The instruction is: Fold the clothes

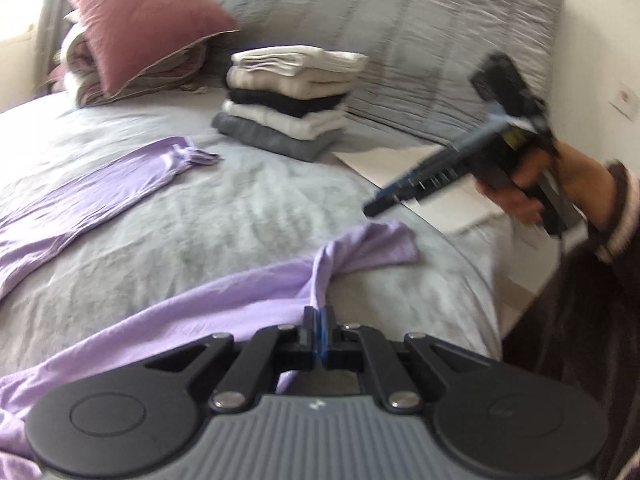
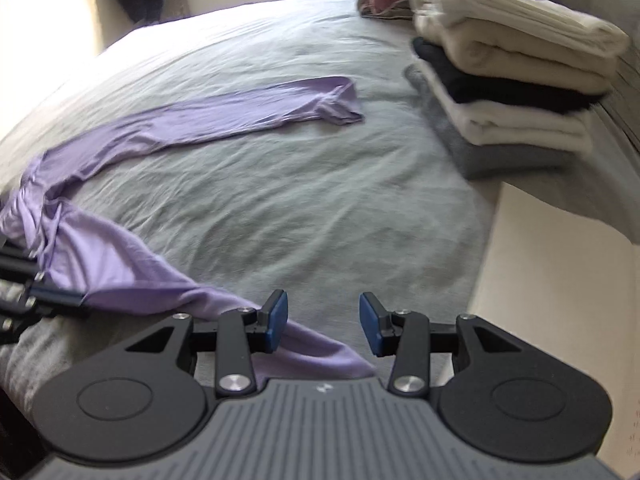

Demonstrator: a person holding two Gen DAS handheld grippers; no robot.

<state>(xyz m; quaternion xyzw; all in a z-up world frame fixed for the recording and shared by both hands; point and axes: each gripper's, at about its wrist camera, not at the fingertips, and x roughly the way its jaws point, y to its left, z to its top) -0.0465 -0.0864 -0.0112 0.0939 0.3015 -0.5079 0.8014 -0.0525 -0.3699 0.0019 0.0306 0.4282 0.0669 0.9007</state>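
Left gripper (image 1: 319, 316): pressed together on a bunched fold of the lilac garment (image 1: 240, 296); the cloth rises in a narrow ridge straight out of the closed blue pads
Right gripper (image 2: 323, 322): jaws spread, blue pads well apart, nothing pinched between them; in the left wrist view it hangs in the air above the right side of the bed, blurred, gripped by a hand (image 1: 536, 184) in a dark sleeve with a pale cuff
Lilac garment: a long-sleeved top lying on the grey bedcover (image 2: 280, 200); its body is gathered near the bed's front edge, towards the left gripper
Far sleeve (image 2: 240, 112): stretched flat across the bedcover, running away from the body, its cuff crumpled at the far end, near the stack but apart from it
Near sleeve (image 1: 372, 248): a shorter flap lying on the cover beyond the left gripper; in the right wrist view its end runs under the right gripper's left pad and lies below the open jaws, whether touched or not cannot be told
Folded stack (image 1: 288, 96): white, cream, black, white and grey pieces piled neatly at the head of the bed, well apart from the lilac garment's body
Pink cushion (image 1: 148, 20): tilted on a heap of bedding behind and left of the stack
Grey quilted pillow (image 1: 420, 32): leaning behind the stack against the wall
Picture quality: both views are slightly blurred
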